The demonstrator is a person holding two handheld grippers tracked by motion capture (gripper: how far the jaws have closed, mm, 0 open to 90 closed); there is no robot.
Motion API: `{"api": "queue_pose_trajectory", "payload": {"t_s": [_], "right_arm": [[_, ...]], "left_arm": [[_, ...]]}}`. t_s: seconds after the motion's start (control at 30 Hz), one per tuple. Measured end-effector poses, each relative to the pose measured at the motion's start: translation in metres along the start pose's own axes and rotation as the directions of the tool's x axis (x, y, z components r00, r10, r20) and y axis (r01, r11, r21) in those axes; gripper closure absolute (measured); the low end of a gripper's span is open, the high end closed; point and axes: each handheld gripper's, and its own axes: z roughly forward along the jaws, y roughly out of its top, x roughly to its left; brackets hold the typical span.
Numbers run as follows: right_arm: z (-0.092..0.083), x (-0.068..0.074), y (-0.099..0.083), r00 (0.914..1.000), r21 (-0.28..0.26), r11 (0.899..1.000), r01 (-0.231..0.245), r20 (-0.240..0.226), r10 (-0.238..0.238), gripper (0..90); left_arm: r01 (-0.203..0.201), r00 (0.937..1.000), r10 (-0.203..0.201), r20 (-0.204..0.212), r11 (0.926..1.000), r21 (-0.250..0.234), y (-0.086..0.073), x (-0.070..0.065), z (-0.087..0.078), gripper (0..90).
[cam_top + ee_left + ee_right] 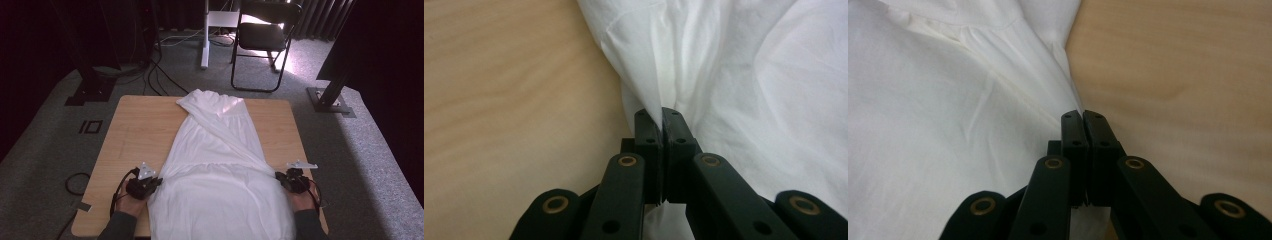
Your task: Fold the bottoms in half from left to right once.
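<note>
A white garment (215, 170) lies lengthwise on the wooden table (135, 130), folded over at the far end, its near part hanging off the front edge. My left gripper (157, 181) sits at the cloth's left edge. In the left gripper view its jaws (661, 114) are shut on a pinched ridge of the white fabric (749, 100). My right gripper (278, 176) sits at the cloth's right edge. In the right gripper view its jaws (1083, 116) are shut on the hem of the fabric (948, 125), with bare wood (1188, 75) beside them.
A black folding chair (265, 35) and a white stand leg (205, 45) stand on the carpet beyond the table. A black post base (330, 100) sits at the right, another (92, 90) at the left. Cables (75, 182) loop beside the table's left edge.
</note>
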Motion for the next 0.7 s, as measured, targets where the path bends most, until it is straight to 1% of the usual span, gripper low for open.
{"api": "queue_pose_trajectory", "payload": {"t_s": [0.03,0.07,0.1,0.13,0.17,0.23,0.27,0.3,0.37,0.43,0.47,0.53,0.63,0.7], "right_arm": [[-0.004,0.001,-0.003,1.0000,0.009,1.000,-0.005,-0.007,0.005,88.2],[-0.006,0.001,-0.005,1.0000,0.016,1.000,-0.005,-0.007,0.005,88.1],[-0.007,0.002,-0.005,1.0000,0.024,1.000,-0.003,-0.005,0.003,85.1],[-0.008,0.003,-0.004,1.0000,0.024,1.000,0.006,0.003,-0.006,78.7],[-0.009,0.003,-0.001,0.9998,0.007,1.000,0.019,0.008,-0.019,72.0],[-0.011,0.005,0.010,0.9992,-0.034,0.999,0.034,-0.019,-0.035,64.6],[-0.012,0.008,0.018,0.9983,-0.049,0.998,0.049,-0.029,-0.050,61.3],[-0.012,0.012,0.028,0.9964,-0.064,0.995,0.073,-0.037,-0.076,58.8],[-0.008,0.023,0.047,0.9894,-0.088,0.988,0.125,-0.063,-0.131,56.6],[0.002,0.035,0.067,0.9802,-0.097,0.979,0.178,-0.071,-0.185,56.2],[0.009,0.041,0.076,0.9758,-0.100,0.976,0.195,-0.079,-0.203,56.2],[0.025,0.052,0.094,0.9663,-0.096,0.968,0.231,-0.093,-0.240,56.1],[0.054,0.064,0.115,0.9570,-0.070,0.963,0.262,-0.109,-0.269,54.0],[0.073,0.070,0.126,0.9566,-0.050,0.963,0.264,-0.113,-0.268,52.5]], "left_arm": [[-0.003,1.0000,0.003,0.001,1.0000,-0.001,-0.002,-0.002,-0.003,87.6],[-0.004,0.9999,0.004,-0.012,1.0000,-0.001,-0.003,-0.003,-0.005,83.8],[0.005,0.9995,-0.006,-0.029,0.9997,-0.024,-0.003,-0.002,-0.008,74.6],[0.033,0.9991,-0.035,-0.023,0.9981,-0.052,-0.001,0.001,-0.011,67.9],[0.061,0.9976,-0.063,-0.028,0.9952,-0.077,0.001,0.006,-0.013,65.4],[0.086,0.9944,-0.092,-0.051,0.9893,-0.118,0.008,0.013,-0.017,58.3],[0.092,0.9936,-0.099,-0.053,0.9867,-0.134,0.013,0.017,-0.017,57.6],[0.096,0.9927,-0.106,-0.058,0.9842,-0.149,0.019,0.021,-0.016,56.8],[0.093,0.9924,-0.105,-0.064,0.9827,-0.160,0.032,0.026,-0.010,55.8],[0.086,0.9940,-0.096,-0.054,0.9834,-0.160,0.046,0.029,0.001,55.2],[0.082,0.9949,-0.090,-0.046,0.9843,-0.157,0.053,0.030,0.008,54.6],[0.062,0.9963,-0.070,-0.051,0.9867,-0.150,0.068,0.030,0.020,54.4],[0.058,0.9971,-0.063,-0.041,0.9901,-0.128,0.088,0.031,0.041,52.5],[0.061,0.9973,-0.065,-0.035,0.9930,-0.102,0.097,0.031,0.056,51.6]]}}
